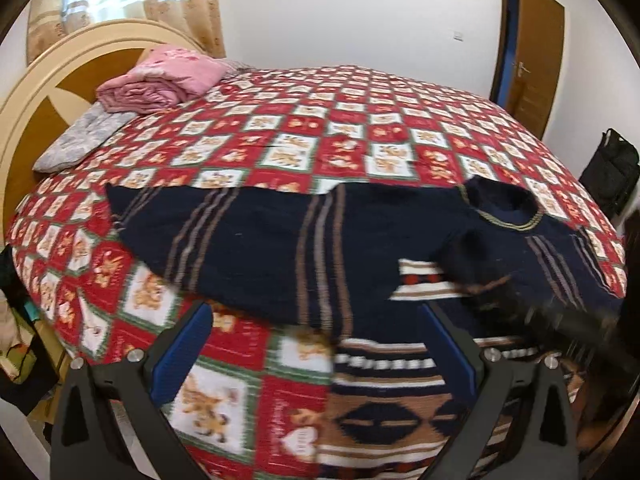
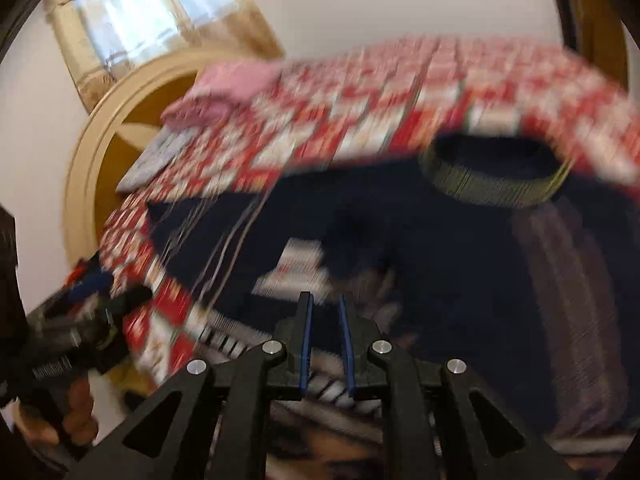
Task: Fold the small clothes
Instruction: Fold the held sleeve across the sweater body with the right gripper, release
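A navy knitted sweater [image 1: 260, 248] with thin brown stripes and a patterned hem lies spread across the red checked quilt [image 1: 280, 136]. Its round collar [image 1: 504, 208] points to the right. In the left wrist view my left gripper [image 1: 314, 312] hovers open over the sweater's near edge, and nothing is between its blue pads. A dark blurred streak [image 1: 532, 300] crosses the sweater's right side. The right wrist view is heavily blurred. There my right gripper [image 2: 325, 300] is shut above the sweater [image 2: 440, 264], with no cloth seen in the narrow gap. The left gripper [image 2: 92, 320] shows at the left, held by a hand [image 2: 76, 408].
A folded pink blanket [image 1: 160, 80] and a grey pillow [image 1: 80, 140] lie at the head of the bed by the round wooden headboard [image 1: 36, 96]. A brown door [image 1: 536, 48] and a black bag [image 1: 612, 172] stand at the far right.
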A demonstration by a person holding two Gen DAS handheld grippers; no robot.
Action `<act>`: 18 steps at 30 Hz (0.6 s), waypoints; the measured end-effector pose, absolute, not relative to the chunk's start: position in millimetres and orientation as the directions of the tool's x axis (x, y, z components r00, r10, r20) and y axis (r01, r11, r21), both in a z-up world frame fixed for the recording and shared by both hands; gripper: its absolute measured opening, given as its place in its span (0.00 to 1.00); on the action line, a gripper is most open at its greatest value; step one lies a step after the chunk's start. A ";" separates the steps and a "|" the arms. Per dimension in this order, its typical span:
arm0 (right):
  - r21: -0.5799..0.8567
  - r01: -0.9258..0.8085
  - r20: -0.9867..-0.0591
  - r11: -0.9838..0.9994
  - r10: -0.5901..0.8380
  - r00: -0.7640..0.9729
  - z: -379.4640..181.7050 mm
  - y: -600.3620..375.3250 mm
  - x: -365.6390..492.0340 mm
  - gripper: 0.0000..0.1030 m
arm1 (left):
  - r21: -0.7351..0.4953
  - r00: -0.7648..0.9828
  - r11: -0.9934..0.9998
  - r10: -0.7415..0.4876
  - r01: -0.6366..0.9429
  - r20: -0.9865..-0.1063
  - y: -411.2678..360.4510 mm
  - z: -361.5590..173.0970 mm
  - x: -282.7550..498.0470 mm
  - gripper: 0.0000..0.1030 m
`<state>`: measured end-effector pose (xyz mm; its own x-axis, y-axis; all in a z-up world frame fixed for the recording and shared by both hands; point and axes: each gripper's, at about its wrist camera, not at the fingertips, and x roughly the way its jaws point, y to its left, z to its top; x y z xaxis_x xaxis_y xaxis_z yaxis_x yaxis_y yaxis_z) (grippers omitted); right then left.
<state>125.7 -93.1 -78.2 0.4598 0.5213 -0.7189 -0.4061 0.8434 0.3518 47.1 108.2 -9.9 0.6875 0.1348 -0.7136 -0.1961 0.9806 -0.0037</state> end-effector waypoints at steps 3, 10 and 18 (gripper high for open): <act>0.399 -0.403 -0.717 0.824 0.554 0.424 -79.9 -97.6 119.7 0.13 | -0.015 0.680 0.977 0.138 -0.214 -0.720 120.1 -15.9 48.7 1.00; 0.460 -0.132 -0.695 0.878 0.449 0.561 -56.4 -163.7 155.7 0.14 | -0.044 0.674 0.979 0.105 -0.200 -0.731 122.9 -23.3 53.0 1.00; 0.385 -0.216 -0.752 0.897 0.440 0.491 -79.0 -82.5 179.1 0.14 | -0.035 0.677 0.972 0.136 -0.232 -0.724 137.1 -18.5 46.3 1.00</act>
<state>179.1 -82.5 -79.0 0.4909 0.4404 -0.7517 -0.2162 0.8974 0.3846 46.3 137.1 -18.5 0.6767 0.1355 -0.7237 -0.2320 0.9721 -0.0349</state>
